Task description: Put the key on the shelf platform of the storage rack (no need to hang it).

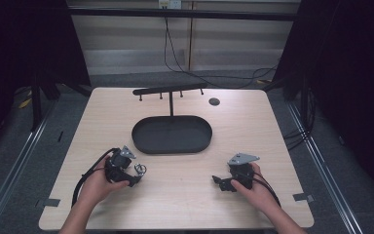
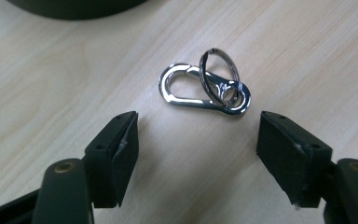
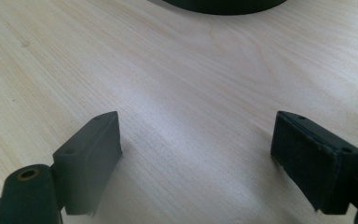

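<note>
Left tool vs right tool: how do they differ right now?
The left tool has a silver keychain clip lying just beyond its open jaws; the right tool faces bare table. In the high view the left tool points right, the right tool left. Both are open, holding nothing.

Both forearms were bare, with no sleeves. The left gripper and right gripper were black, each topped by a grey three-cornered plate and trailing a black cable. Their blocky jaws carried flat dark pads and brass-coloured screw holes.
</note>
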A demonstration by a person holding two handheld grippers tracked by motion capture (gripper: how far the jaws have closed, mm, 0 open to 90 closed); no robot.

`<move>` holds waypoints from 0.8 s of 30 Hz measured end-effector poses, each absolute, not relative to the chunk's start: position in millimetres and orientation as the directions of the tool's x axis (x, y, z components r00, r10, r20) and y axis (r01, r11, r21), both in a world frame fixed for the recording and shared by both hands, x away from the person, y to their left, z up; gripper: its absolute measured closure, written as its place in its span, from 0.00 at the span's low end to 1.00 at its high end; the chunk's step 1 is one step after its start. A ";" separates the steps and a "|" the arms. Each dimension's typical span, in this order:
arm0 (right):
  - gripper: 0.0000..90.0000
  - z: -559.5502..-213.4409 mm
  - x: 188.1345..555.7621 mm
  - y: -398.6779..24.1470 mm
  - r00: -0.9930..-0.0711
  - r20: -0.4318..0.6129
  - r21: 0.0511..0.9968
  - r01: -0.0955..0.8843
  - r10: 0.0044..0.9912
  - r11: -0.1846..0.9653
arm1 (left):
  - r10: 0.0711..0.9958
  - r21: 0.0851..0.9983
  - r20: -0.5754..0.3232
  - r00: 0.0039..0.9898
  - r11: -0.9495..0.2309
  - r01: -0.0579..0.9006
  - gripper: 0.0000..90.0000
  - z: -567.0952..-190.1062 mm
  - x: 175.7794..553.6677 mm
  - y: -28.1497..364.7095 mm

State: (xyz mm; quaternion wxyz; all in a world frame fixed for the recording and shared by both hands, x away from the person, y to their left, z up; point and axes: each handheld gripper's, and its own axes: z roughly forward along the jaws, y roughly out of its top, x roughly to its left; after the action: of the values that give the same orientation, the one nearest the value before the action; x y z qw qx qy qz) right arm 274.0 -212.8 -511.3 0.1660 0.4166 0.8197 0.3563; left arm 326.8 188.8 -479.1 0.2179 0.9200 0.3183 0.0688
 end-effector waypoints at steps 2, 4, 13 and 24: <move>0.17 -511.3 274.0 -212.8 -0.597 0.025 0.722 0.566 0.802 0.399 | 0.618 0.424 -0.022 0.786 -0.706 0.568 0.35 -477.3 328.2 186.0; 0.17 -511.2 273.8 -212.7 -0.595 0.028 0.720 0.569 0.803 0.397 | 0.616 0.405 -0.049 0.786 -0.707 0.579 0.36 -476.4 329.8 182.0; 0.17 -511.3 274.2 -212.8 -0.597 0.025 0.722 0.566 0.802 0.399 | 0.625 0.357 -0.058 0.778 -0.715 0.601 0.37 -470.2 340.4 168.3; 0.17 -511.4 274.3 -212.8 -0.598 0.024 0.722 0.565 0.801 0.400 | 0.690 0.305 -0.105 0.717 -0.664 0.683 0.38 -472.1 348.3 158.4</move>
State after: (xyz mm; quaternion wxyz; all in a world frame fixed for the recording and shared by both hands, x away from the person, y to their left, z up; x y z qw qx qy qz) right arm 274.3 -212.8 -511.4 0.1661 0.4165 0.8200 0.3558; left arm 348.3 158.4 -472.1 0.1630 0.9120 0.3763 0.0099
